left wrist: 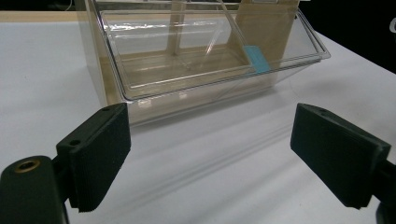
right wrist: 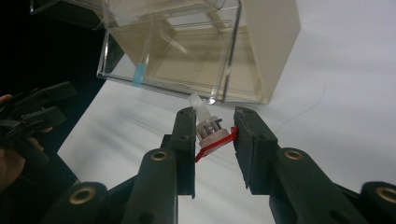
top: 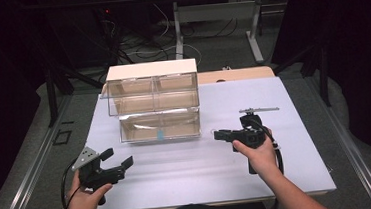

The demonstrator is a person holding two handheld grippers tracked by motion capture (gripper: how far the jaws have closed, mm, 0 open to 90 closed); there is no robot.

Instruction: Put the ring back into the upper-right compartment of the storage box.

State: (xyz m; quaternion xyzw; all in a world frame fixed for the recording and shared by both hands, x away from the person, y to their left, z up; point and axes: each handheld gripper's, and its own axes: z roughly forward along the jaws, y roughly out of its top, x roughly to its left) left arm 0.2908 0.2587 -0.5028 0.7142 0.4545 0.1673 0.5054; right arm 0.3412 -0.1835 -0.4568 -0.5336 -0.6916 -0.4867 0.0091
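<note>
We see a white table [top: 209,173] carrying a clear plastic drawer cabinet [top: 154,99], its lower drawer [top: 160,125] pulled open and apparently empty, a small blue tag [top: 160,135] on its front. The upper compartments' contents are hard to make out through glare. Our left gripper [top: 116,159] hovers near the table's edge, jaws wide apart with nothing between them. Our right gripper [right wrist: 214,128], just beside the drawer, is clamped on a small clear-and-red part [right wrist: 210,133], its far end partly hidden by the jaws.
</note>
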